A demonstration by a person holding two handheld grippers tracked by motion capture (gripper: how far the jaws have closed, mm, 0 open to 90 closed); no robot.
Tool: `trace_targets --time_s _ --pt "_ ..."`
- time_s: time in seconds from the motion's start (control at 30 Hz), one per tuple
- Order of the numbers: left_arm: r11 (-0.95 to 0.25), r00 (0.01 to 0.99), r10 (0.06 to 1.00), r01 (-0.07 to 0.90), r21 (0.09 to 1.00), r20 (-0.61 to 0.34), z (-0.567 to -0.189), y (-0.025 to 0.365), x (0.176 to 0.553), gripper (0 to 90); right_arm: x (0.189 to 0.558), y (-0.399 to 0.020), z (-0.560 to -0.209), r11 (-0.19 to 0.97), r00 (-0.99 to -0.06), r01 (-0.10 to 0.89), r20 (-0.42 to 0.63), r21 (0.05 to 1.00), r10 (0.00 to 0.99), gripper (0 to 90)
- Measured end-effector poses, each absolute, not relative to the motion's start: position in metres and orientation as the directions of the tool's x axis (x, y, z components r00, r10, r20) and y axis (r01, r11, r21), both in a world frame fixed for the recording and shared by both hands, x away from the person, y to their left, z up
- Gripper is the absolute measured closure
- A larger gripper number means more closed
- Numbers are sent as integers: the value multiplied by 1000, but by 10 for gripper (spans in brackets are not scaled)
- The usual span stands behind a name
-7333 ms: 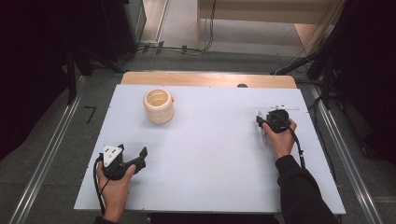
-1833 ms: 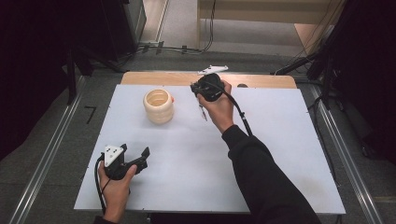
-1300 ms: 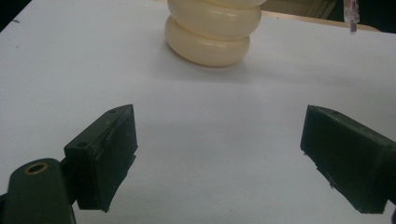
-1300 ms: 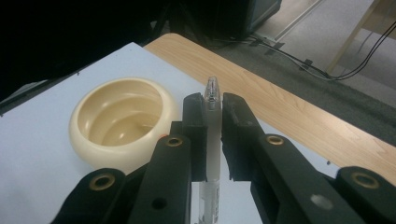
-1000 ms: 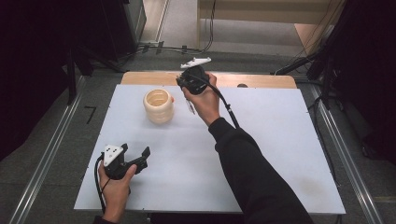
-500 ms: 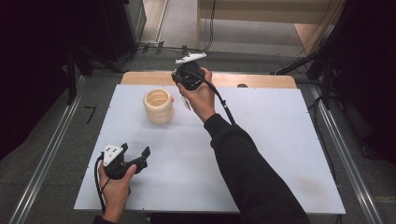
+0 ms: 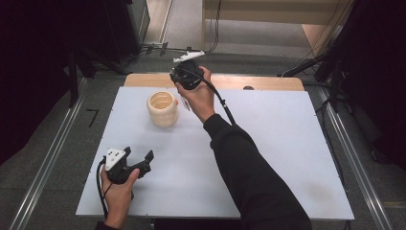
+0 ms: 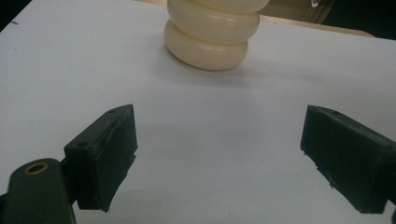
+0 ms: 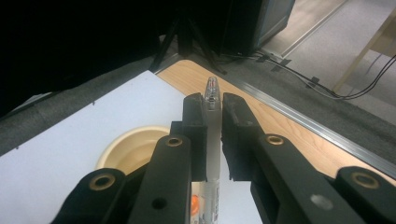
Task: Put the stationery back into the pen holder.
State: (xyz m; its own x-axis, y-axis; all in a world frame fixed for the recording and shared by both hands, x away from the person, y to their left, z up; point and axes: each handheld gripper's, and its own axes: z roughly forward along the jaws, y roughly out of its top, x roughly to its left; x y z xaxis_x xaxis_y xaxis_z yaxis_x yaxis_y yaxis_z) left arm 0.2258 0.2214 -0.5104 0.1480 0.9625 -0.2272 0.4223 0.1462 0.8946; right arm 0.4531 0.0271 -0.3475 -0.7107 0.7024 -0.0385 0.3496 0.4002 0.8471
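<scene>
Cup (image 7: 163,108): cream, smooth, glossy, plastic-looking, ribbed in 3 rounded rings. Table (image 7: 287,143): white matt sheet; bare wood strip (image 7: 268,82) beyond the cup. Pen (image 9: 212,93): clear glossy plastic, clamped by the right gripper (image 9: 214,112). Left gripper (image 8: 233,154): matt black pads (image 8: 109,149), rough-edged; brass-coloured rivet.

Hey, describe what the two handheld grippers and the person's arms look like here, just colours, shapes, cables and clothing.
Both grippers are black. The left gripper has a pale plate on top and blocky dark jaw pads; a black cable loops from it. The right gripper has flat black linkage arms with brass-coloured rivets, a pale plate, and a black cable along a black long sleeve. The left hand shows no sleeve.
</scene>
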Motion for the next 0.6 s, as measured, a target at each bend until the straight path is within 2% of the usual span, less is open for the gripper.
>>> trace_targets --time_s 0.6 --pt "147 155 960 420 895 -231 -510 223 227 113 458 48 -340 401 -725 338 -36 852 687 784"
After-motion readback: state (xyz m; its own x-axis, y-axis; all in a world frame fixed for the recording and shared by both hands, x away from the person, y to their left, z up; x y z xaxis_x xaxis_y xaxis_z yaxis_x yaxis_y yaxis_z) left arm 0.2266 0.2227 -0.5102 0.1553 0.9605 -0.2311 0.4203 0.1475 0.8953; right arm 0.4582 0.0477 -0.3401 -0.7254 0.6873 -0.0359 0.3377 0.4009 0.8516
